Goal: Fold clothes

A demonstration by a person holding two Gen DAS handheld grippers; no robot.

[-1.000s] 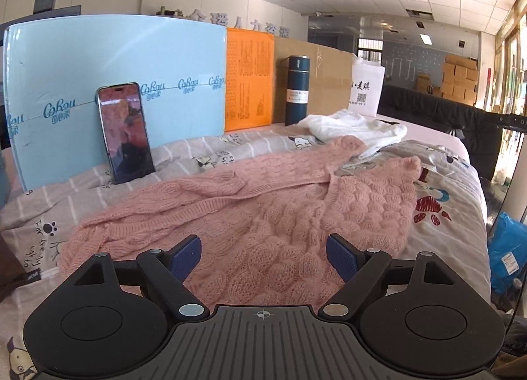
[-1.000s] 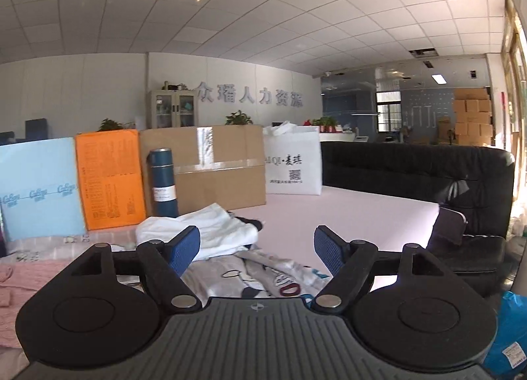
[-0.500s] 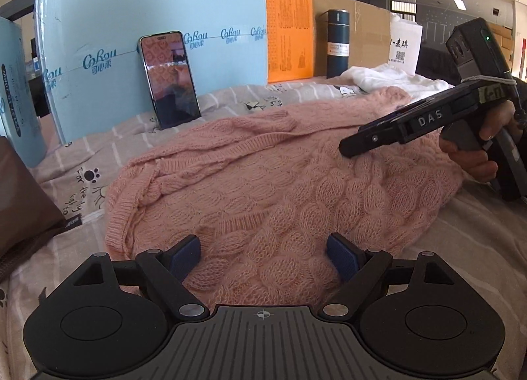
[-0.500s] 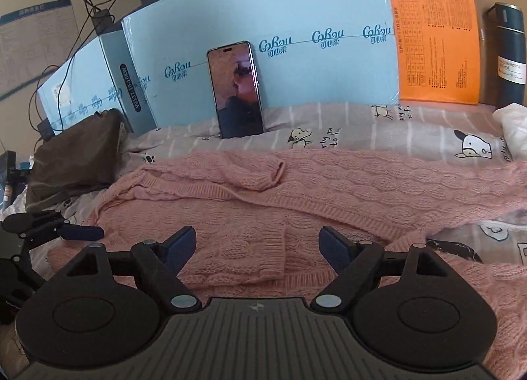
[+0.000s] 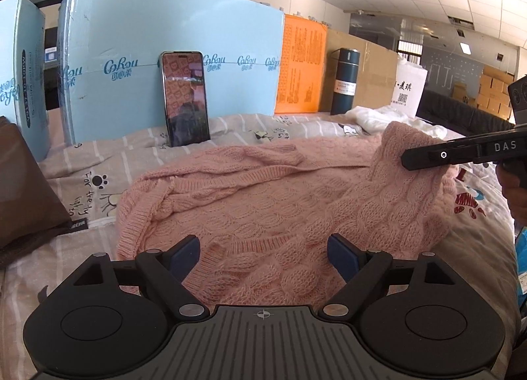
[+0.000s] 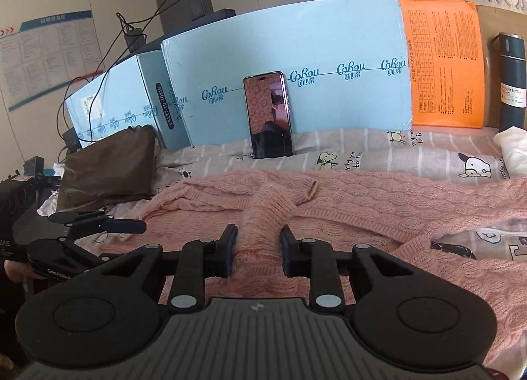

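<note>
two grippers work one pink sweater (image 5: 280, 202) spread across the bed (image 5: 98, 162), its long axis running left to right. right gripper (image 6: 257, 256) has its fingers clamped on a raised ridge of knit at the right end. left gripper (image 5: 263, 255), fingers wide apart, hovers level over the near hem, nearer the loose left edge.

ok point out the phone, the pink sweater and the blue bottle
phone (image 5: 186, 100), left wrist view, middle of its screen
pink sweater (image 5: 280, 212), left wrist view, middle of the knit body
blue bottle (image 5: 344, 82), left wrist view, middle of its side
</note>
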